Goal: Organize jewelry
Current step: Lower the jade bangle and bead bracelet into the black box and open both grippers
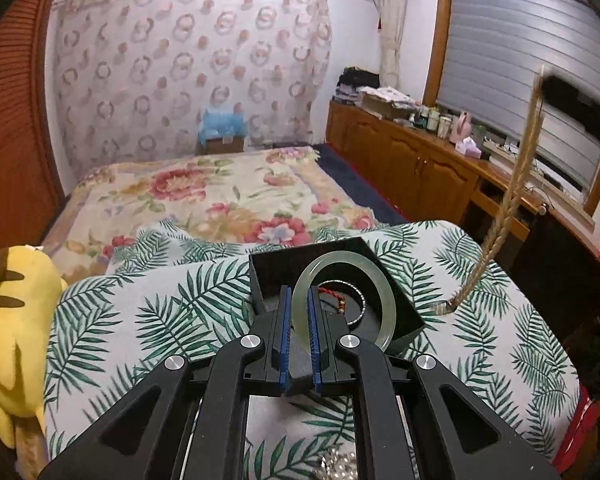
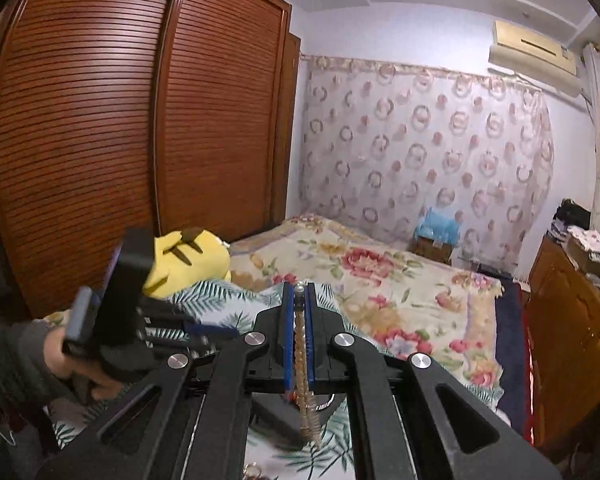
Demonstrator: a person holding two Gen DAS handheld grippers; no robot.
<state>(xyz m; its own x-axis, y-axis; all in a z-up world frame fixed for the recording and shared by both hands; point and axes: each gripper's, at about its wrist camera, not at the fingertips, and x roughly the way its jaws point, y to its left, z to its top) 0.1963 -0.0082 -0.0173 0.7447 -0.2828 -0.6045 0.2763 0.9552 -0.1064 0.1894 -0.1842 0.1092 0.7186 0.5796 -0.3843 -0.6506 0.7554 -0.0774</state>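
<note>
The pale green bangle is seen clamped by its rim in the left tool, standing on edge above the open black box; the blue pads are closed on its near-left arc, so the ring hangs out over the box interior; it is judged to be stone or glass, hence stiff, fairly heavy for its size, smooth and slippery, and likely to chip or crack if dropped on anything hard; a grip across the band, as held now, is judged sound, provided the release is made low over the box lining. Inside the box a thin silver bracelet and a red cord with small beads are seen lying on the floor of the box, partly behind the bangle. The golden braided chain is pinched near one end in the right tool, which is shut on it; the chain hangs down limp, its lower end touching the leaf-print cover just beside the box; it is judged light, wholly flexible, prone to swing and tangle, and best held near an end and lowered in a coil. More pale jewelry, blurred, lies at the near edge of the cover. A yellow plush toy lies to the left; the floral bed lies beyond.
</note>
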